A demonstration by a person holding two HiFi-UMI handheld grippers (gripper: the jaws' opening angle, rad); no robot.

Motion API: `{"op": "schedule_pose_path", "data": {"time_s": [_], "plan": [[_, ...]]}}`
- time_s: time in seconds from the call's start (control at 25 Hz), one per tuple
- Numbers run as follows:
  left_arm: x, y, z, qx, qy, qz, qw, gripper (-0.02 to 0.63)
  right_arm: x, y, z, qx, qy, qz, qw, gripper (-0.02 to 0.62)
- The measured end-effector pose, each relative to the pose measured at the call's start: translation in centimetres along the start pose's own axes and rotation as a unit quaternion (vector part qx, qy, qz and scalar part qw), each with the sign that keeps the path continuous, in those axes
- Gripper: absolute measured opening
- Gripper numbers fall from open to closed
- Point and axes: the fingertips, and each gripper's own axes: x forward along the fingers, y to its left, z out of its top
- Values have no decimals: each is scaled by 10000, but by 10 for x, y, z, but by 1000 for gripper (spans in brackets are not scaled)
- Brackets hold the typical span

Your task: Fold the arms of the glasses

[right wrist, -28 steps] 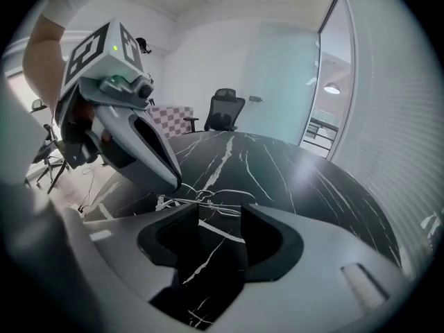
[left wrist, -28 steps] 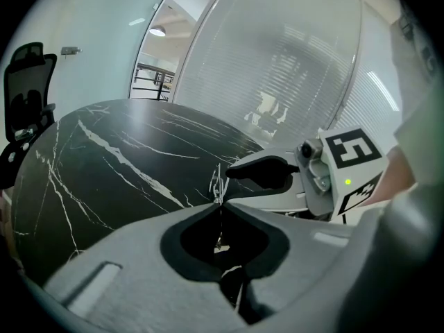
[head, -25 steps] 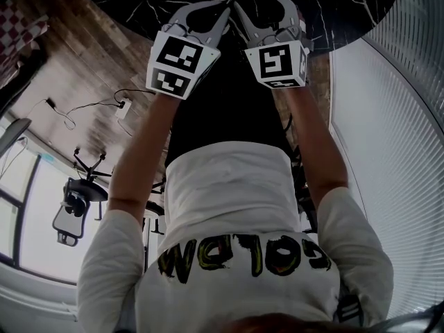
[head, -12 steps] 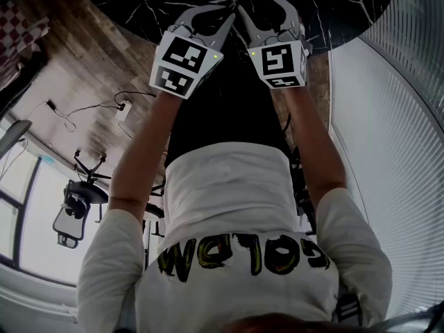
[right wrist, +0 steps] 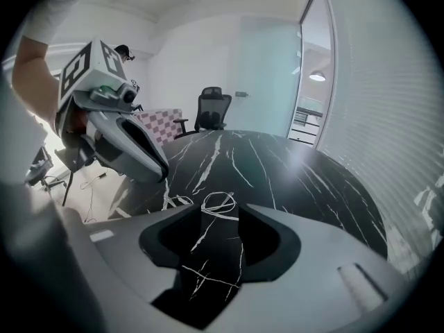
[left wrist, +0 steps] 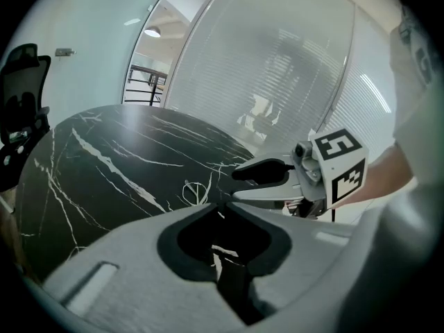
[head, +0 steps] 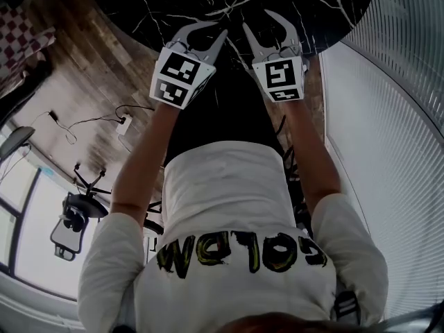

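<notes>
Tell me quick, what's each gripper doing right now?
Left gripper: closed, holding nothing.
Right gripper: open, jaws just closing slightly, nothing between them.

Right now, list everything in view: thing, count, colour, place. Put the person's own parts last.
glasses: one, thin pale wire, on the table ahead of both grippers
table: one, black with white veins, in front of the person
office chairs: two, dark, one beyond the table, one behind the person
checked panel: one, red and white, left of the table
power strip: one, white, with dark cables on the wood floor
blinds: pale grey, along the person's right
shirt: one, white, yellow lettering
left gripper: one, grey, jaws together, empty
right gripper: one, grey, jaws apart and just closing a little, nothing between them
</notes>
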Motion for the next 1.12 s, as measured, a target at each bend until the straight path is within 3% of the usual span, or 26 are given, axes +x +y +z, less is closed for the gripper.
{"op": "schedule_pose_path", "data": {"time_s": [0.12, 0.6, 1.12], "plan": [[-26, -10, 12, -145, -199, 42, 9997, 34, -25, 5, 13, 134, -83, 110, 9998, 141], [-106, -71, 61, -105, -968, 90, 9952, 34, -125, 23, 104, 761, -981, 304, 9918, 120], [-182, -121, 130, -167, -1988, 87, 9799, 34, -214, 44, 191, 1318, -1953, 639, 9697, 120]]}}
